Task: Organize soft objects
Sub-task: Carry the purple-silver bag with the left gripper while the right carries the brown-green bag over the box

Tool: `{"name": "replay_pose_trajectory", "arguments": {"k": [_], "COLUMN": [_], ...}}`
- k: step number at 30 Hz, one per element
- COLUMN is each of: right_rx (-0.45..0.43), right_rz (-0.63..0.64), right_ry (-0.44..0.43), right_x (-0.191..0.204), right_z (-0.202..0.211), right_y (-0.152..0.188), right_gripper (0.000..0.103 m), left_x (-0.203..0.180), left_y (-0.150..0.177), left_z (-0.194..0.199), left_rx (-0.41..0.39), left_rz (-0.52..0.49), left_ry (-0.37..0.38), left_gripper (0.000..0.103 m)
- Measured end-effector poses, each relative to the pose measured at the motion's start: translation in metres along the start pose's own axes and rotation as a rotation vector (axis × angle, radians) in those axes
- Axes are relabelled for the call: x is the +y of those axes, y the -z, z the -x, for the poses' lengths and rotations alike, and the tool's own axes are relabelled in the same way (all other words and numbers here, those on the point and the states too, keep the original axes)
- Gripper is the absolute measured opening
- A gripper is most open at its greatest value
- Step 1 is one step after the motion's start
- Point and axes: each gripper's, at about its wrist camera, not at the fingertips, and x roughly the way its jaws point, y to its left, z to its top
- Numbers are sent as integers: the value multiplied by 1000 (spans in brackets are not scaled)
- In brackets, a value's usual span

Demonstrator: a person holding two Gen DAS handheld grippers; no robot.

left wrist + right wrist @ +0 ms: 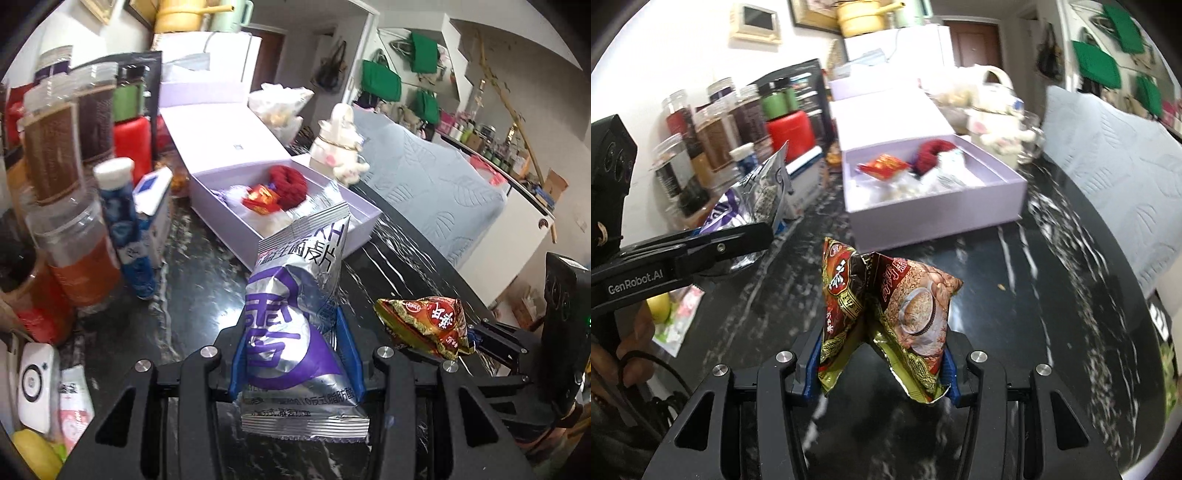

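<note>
My left gripper (295, 354) is shut on a silver and purple snack packet (295, 321), held upright above the dark marble table. My right gripper (881, 363) is shut on a crumpled red and gold sachet (886, 314); the same sachet (424, 321) shows at the right of the left wrist view. The silver packet (753, 199) and the left gripper's fingers (701, 251) appear at the left of the right wrist view. Ahead stands an open lilac box (354, 210) (938, 218) holding a red knitted item (288, 184), a small red packet (884, 164) and white soft things.
Tall jars (74, 155) and a red container (133, 140) crowd the table's left side. A blue tube (122, 221) stands near them. A white plush toy (340, 147) sits behind the box. The box's lid (221, 136) lies open behind it. The table edge (1108, 258) curves at right.
</note>
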Motion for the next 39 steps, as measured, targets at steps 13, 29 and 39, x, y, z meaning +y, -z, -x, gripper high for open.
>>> {"name": "replay_pose_trajectory", "arguments": {"k": [13,29,39], "right_rx": [-80,-155,-154], "right_rz": [102,118,141], "right_ry": [-42,3,54], "right_x": [21,-1,-23], "right_z": [0,3,-17], "right_y": [-59,-125,-165], "right_gripper": [50,50,50], "left_x": [21,8,-2], "left_y": [-42,-106,-140], "left_z": [25,22,-5], "left_rx": [-120,-236,-254], "left_rz": [3,-51,-73], "left_ry": [-73,-68,-46], "left_gripper": [42,42,42]}}
